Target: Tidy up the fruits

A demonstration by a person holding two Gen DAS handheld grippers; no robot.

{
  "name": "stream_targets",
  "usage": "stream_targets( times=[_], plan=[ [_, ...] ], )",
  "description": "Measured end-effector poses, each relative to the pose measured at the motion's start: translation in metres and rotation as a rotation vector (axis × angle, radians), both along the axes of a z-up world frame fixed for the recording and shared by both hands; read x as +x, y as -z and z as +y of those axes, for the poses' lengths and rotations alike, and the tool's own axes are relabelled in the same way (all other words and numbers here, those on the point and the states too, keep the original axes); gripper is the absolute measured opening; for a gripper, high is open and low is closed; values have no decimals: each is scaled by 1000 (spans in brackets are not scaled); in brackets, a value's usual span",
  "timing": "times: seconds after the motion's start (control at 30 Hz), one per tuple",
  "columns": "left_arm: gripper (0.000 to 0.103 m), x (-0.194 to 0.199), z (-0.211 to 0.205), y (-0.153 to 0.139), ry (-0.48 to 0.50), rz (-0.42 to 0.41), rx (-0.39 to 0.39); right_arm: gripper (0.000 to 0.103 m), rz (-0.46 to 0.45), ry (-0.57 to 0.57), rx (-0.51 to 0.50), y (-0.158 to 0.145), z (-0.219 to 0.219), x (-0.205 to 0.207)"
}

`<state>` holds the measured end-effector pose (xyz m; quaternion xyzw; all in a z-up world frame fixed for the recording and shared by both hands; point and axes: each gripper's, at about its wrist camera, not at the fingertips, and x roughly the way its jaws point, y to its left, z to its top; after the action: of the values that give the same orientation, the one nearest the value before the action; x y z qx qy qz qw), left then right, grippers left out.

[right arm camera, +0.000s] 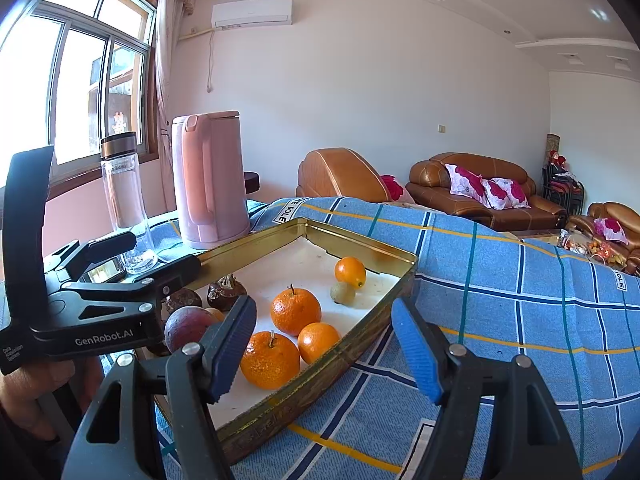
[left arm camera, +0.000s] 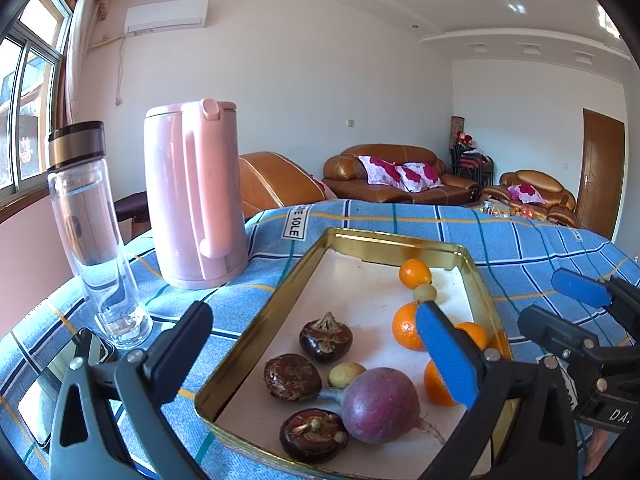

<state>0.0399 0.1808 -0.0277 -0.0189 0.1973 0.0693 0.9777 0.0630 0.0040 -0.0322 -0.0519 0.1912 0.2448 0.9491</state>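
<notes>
Blue-checked cloth covers the desk; oranges (right arm camera: 270, 360) sit in the tin (right arm camera: 360, 240) just left of the right tongs (right arm camera: 324, 346), nearer than the left tongs (left arm camera: 316, 344); both gape empty.

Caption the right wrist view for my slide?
Open right claw hovers over gold tray of oranges.

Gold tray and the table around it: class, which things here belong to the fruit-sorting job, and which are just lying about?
Belongs to the job:
gold tray
oranges
dark brown water chestnuts
purple round fruit
small yellow-green fruits
left gripper and right gripper, both open and empty

Just lying about:
pink kettle
clear bottle
phone
</notes>
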Motion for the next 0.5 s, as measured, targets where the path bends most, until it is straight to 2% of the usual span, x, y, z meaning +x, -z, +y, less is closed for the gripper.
stream_targets(
  times=[0.5],
  plan=[
    [103, 3, -5, 1, 17, 6, 29, 72, 3, 9, -2, -1, -1, 0]
  ],
)
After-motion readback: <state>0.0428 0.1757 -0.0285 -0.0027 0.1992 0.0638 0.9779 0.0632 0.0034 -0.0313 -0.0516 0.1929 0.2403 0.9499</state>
